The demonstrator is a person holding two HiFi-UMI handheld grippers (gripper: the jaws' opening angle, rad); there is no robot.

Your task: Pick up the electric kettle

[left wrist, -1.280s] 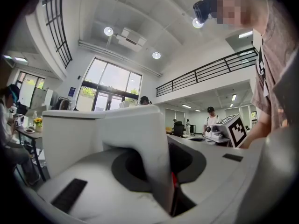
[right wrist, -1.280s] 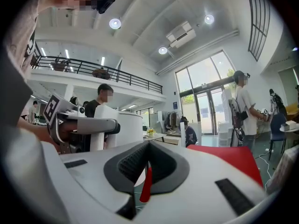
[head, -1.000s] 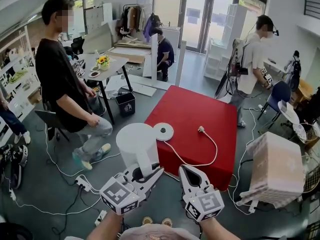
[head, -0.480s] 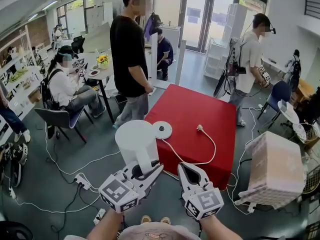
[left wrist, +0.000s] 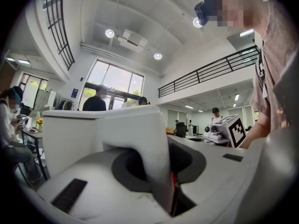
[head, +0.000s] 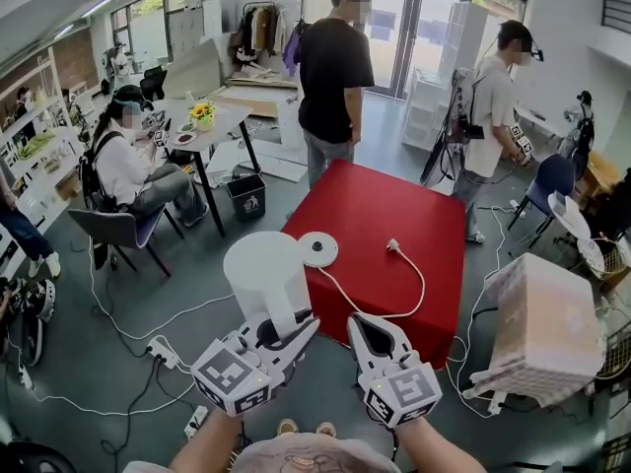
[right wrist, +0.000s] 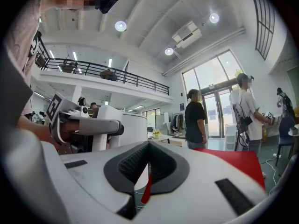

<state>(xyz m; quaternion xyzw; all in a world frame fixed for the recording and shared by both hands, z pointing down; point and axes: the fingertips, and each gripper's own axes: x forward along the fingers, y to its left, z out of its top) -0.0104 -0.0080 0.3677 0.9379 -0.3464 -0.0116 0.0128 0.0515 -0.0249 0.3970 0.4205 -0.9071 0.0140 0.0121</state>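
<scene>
The white electric kettle [head: 264, 272] hangs in the air over the near left corner of the red table [head: 394, 215], just left of its round white base [head: 317, 249]. My left gripper [head: 283, 335] is shut on the kettle's handle [left wrist: 140, 143], which fills the gap between the jaws in the left gripper view, with the kettle body [left wrist: 70, 134] behind it. My right gripper [head: 368, 335] stays beside it to the right, shut with nothing in it. In the right gripper view the kettle [right wrist: 128, 125] and the left gripper [right wrist: 91, 126] show at the left.
The base's white cord and plug [head: 392, 245] lie looped on the red table. One person [head: 335, 77] stands behind the table, another [head: 493, 106] at the back right. A wrapped box [head: 547, 338] sits at the right. Cables and a power strip [head: 163, 355] lie on the floor.
Both grippers and the kettle have kept their places. A person in a black shirt has walked from the left side of the room to behind the red table.
</scene>
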